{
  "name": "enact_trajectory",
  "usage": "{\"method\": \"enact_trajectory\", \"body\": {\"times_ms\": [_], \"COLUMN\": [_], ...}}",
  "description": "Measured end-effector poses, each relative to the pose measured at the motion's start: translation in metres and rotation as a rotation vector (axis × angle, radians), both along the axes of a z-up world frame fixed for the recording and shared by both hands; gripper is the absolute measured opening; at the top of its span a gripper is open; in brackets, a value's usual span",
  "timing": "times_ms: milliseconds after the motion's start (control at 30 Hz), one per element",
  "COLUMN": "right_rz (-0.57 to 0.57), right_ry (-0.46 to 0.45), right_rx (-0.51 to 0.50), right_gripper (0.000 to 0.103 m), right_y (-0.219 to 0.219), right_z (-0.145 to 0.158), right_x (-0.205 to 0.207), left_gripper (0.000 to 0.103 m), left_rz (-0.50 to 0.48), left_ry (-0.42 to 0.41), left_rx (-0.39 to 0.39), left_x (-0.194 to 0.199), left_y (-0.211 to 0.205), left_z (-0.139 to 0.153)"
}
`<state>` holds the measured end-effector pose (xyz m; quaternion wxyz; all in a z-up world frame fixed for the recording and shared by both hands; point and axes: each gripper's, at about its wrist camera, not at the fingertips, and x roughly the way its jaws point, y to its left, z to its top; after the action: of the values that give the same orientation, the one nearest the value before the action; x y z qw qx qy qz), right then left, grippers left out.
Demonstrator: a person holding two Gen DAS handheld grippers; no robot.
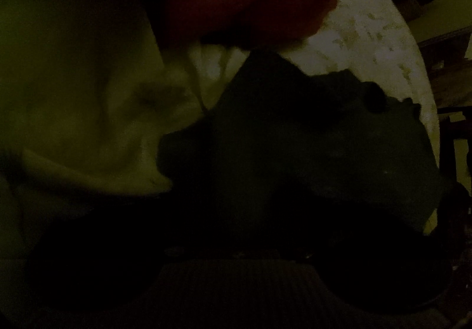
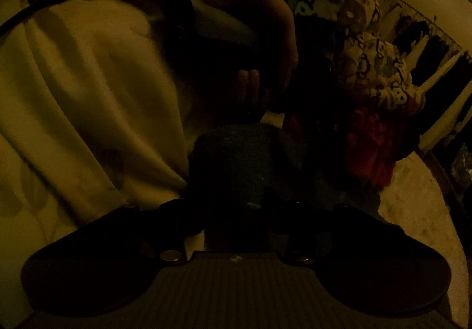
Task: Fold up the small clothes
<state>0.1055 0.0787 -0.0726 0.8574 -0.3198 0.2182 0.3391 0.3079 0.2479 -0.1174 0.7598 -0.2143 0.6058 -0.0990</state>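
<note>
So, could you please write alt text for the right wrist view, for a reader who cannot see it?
Very dim fisheye view: a dark garment lies just ahead of the right hand-held gripper, whose fingers are lost in shadow. A cream cloth fills the left, a patterned garment and a red one sit to the right, on a pale speckled table.

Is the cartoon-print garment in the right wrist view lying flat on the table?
No: the cartoon-print garment sits bunched in a heap, above a red garment, at the table edge.
</note>
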Motion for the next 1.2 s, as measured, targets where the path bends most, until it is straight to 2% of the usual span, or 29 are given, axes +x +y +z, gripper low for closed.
{"method": "enact_trajectory", "body": {"times_ms": [100, 167, 233, 300, 400, 600, 667, 767, 900, 967, 1067, 1200], "right_rz": [-0.004, -0.012, -0.025, -0.039, -0.062, -0.160, -0.187, -0.230, -0.332, -0.399, -0.495, -0.589], "right_ry": [-0.001, -0.009, -0.015, -0.001, 0.049, 0.240, 0.250, 0.207, 0.180, 0.168, 0.218, 0.234], "right_rx": [0.004, 0.015, 0.038, 0.094, 0.185, 0.484, 0.546, 0.579, 0.648, 0.694, 0.816, 0.892], "right_gripper": [0.060, 0.049, 0.034, 0.027, 0.025, 0.021, 0.020, 0.019, 0.018, 0.018, 0.018, 0.018], "right_y": [0.001, 0.000, -0.003, -0.010, -0.024, -0.078, -0.101, -0.136, -0.200, -0.238, -0.292, -0.335], "right_z": [0.000, 0.001, 0.004, 0.010, 0.021, 0.048, 0.059, 0.074, 0.086, 0.089, 0.084, 0.070], "right_x": [0.000, 0.000, 0.001, 0.002, 0.008, 0.040, 0.046, 0.049, 0.060, 0.064, 0.072, 0.079], "left_gripper": [0.040, 0.033, 0.028, 0.025, 0.022, 0.019, 0.019, 0.019, 0.019, 0.019, 0.019, 0.019], "left_rz": [0.001, 0.006, 0.015, 0.033, 0.037, 0.027, -0.003, -0.040, -0.133, -0.177, -0.204, -0.250], "left_ry": [-0.017, -0.028, -0.043, -0.054, -0.079, -0.142, -0.166, -0.192, -0.239, -0.250, -0.234, -0.226], "left_rx": [0.003, -0.005, -0.012, -0.025, -0.021, 0.026, 0.056, 0.074, 0.103, 0.107, 0.112, 0.191], "left_x": [-0.003, -0.005, -0.008, -0.009, -0.010, -0.001, 0.007, 0.022, 0.043, 0.052, 0.065, 0.076], "left_y": [-0.001, 0.001, 0.003, 0.005, 0.002, -0.032, -0.057, -0.099, -0.179, -0.222, -0.274, -0.336], "left_z": [0.003, 0.005, 0.007, 0.011, 0.023, 0.064, 0.082, 0.107, 0.133, 0.139, 0.139, 0.128]}}
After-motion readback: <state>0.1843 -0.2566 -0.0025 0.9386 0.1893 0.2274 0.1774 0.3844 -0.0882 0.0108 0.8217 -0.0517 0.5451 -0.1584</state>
